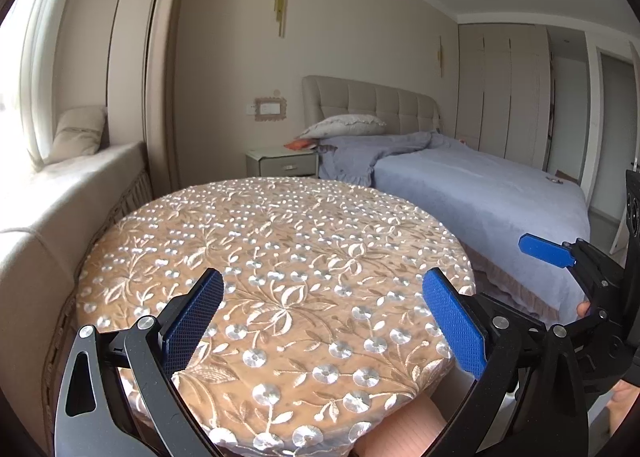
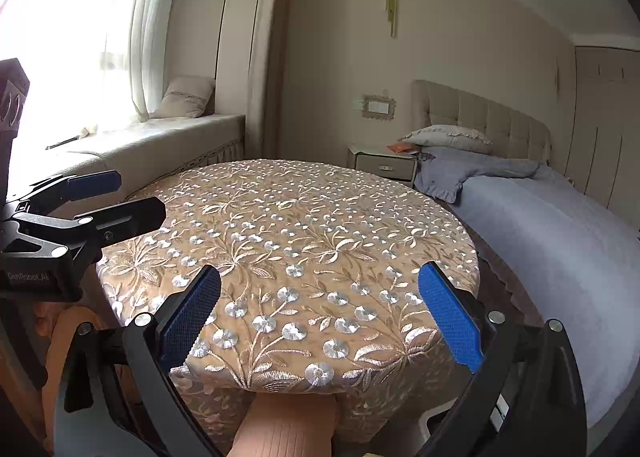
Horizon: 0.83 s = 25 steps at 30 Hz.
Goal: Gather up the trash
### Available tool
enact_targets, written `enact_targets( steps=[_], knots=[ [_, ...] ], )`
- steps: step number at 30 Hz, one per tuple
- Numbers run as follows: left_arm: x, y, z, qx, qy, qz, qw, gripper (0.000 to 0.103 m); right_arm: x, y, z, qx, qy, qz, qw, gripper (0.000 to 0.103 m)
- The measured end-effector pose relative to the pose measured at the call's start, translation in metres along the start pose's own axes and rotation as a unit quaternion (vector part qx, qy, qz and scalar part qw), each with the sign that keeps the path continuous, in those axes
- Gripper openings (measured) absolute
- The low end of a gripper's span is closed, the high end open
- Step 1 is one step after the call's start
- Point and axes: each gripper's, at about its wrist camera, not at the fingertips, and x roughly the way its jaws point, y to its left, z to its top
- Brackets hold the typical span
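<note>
**Both tools spread wide over the embroidered round surface**

Seen from the left wrist, the left tool [image 1: 322, 321] hangs over the near edge of a round surface [image 1: 280, 241], its two blue cross-hatched pads [image 1: 454, 323] held wide apart with nothing between them. A tan cloth stitched with raised silvery flowers and pale leaf sprays covers the top and falls over its rim. At the right edge the right tool [image 1: 560, 257] shows side-on, black linkage ending in a flat blue pad. Far right lies a bed [image 1: 480, 193] under a smooth lavender-grey cover, with a tufted beige headboard [image 1: 372, 105], a frilled pillow [image 1: 344, 125] and a small nightstand [image 1: 282, 163] beside it. A padded window seat [image 1: 60, 197] runs along the left.

From the right wrist, the right tool [image 2: 320, 321] likewise stands open and empty above the near rim of the same surface [image 2: 304, 217]. The left tool [image 2: 116, 197] reaches in from the left, one blue pad and one dark finger parted. A sheer curtain [image 2: 132, 29] hangs over the window seat, where a square cushion [image 2: 186, 97] leans.

No trash can be made out in either view.
</note>
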Motion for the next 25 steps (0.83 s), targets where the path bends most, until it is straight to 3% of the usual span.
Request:
enact_targets(
  steps=[25],
  knots=[
    [-0.001,0.023,-0.003,-0.014,0.006,0.052,0.9985,0.098,0.031,0.010,-0.001,0.010,0.018,0.034,0.999,0.098]
  ],
)
